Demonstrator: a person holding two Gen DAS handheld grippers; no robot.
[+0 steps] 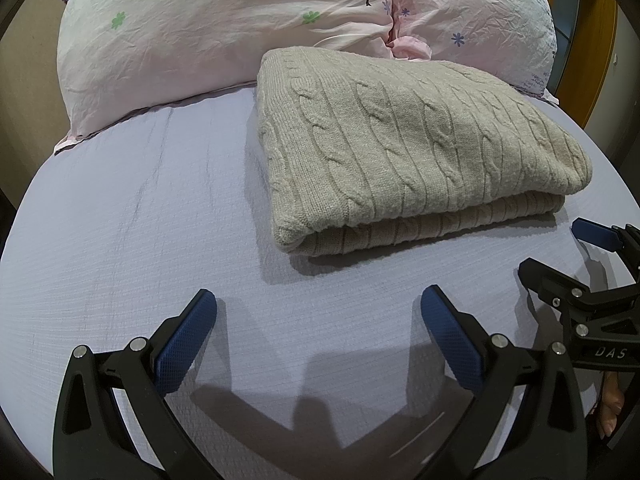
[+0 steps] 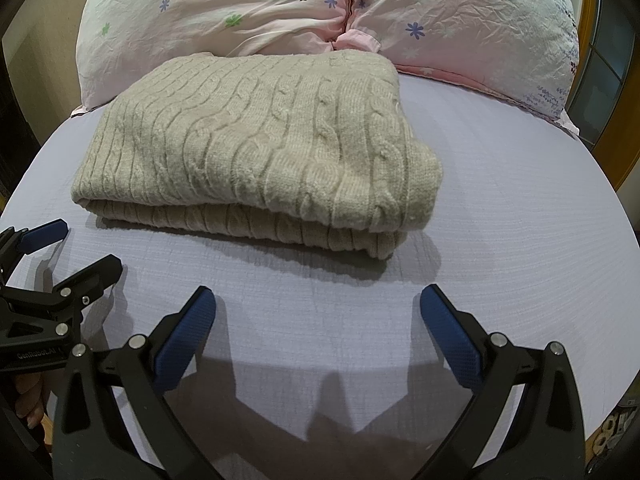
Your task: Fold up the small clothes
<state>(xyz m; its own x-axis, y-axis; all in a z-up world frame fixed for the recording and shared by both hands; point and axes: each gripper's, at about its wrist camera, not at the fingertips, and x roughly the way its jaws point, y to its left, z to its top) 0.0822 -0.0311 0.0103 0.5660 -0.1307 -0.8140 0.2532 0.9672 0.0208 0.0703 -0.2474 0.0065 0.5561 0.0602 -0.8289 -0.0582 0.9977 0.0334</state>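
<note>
Left hand-held gripper (image 1: 319, 312): jaws spread wide, nothing held, poised low over the lavender bed sheet (image 1: 120, 240). Right hand-held gripper (image 2: 318, 312): likewise spread and empty, alongside the left. Cable-knit beige sweater (image 1: 420, 148): laid just beyond both, folded into a compact layered rectangle, its far edge touching the floral pillows (image 1: 180, 40). Folding is judged essentially complete; at most a final tidy or withdrawal would be called for.

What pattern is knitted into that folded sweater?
Beige cable knit on the sweater, clearest in the right wrist view.
</note>
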